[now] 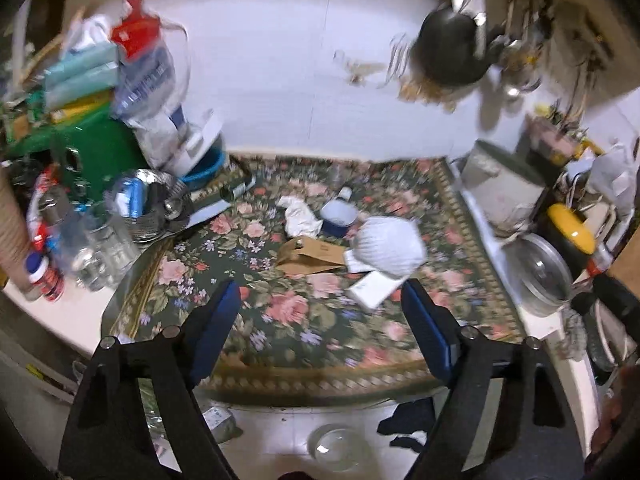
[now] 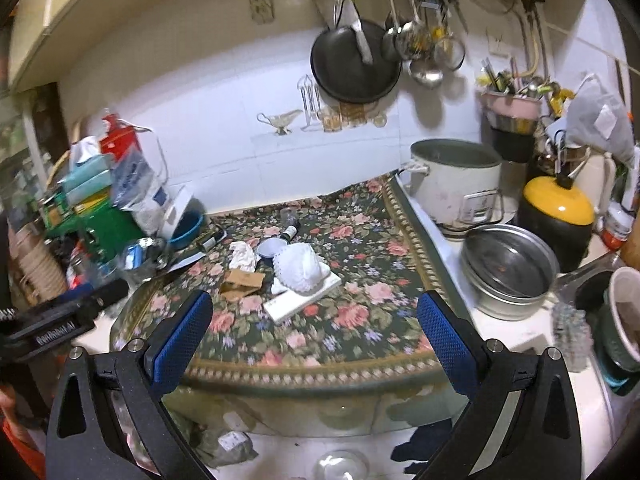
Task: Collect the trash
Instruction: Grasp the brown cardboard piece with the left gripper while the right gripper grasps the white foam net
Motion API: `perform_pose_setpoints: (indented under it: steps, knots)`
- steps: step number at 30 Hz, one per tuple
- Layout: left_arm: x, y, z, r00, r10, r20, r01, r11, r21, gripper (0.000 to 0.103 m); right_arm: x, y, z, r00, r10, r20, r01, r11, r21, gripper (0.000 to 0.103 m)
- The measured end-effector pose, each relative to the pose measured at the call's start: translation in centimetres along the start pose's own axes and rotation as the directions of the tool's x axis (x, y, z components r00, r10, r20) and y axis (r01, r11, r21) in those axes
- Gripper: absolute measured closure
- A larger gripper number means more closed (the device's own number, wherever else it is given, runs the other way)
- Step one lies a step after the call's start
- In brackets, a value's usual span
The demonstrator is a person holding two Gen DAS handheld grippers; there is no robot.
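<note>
Both hand-held grippers hang over the near edge of the tabletop (image 2: 256, 360), which carries a flowered cloth. The left hand-held gripper (image 1: 320, 320) has its fingers wide apart and holds nothing; the right hand-held gripper (image 2: 314, 322) is the same. The trash lies in the middle of the cloth: a crumpled tissue (image 2: 243, 255), a torn brown cardboard piece (image 2: 241, 283), a white crumpled paper (image 2: 301, 268) and a flat white box (image 2: 302, 300) under it.

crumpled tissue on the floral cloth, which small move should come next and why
Probably ease the left gripper forward toward the crumpled tissue. Both grippers are open and hold nothing, the right gripper too, and the tissue lies loose beside the blue cup, apart from the brown cardboard.
</note>
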State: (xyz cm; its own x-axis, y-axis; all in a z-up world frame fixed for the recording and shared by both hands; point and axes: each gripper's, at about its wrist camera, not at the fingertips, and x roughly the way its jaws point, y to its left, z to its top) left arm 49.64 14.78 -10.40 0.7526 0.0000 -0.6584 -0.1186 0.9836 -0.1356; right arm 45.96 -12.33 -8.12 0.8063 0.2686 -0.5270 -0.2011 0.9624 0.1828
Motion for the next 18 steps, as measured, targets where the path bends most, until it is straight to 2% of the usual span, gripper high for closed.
perform_pose_setpoints:
  steps: [4, 11, 18]
  knots:
    - [6.8, 2.8, 1.0, 0.996, -0.014, -0.086, 0.013, 1.000, -0.004, 0.021, 4.9, 0.9, 0.8, 0.998, -0.019, -0.052, 0.021, 0.999, 0.048, 0.001]
    - [15.8, 5.0, 1.4, 0.984, 0.004, -0.176, 0.001, 1.000, 0.031, 0.022, 12.3, 1.2, 1.3, 0.984, -0.030, -0.174, 0.050, 0.993, 0.111, 0.002]
    - [22.7, 6.0, 1.1, 0.967, 0.015, -0.254, -0.002, 0.999, 0.054, 0.034, 19.6, -0.1, 1.0, 0.959, 0.026, -0.284, 0.024, 0.984, 0.174, 0.012]
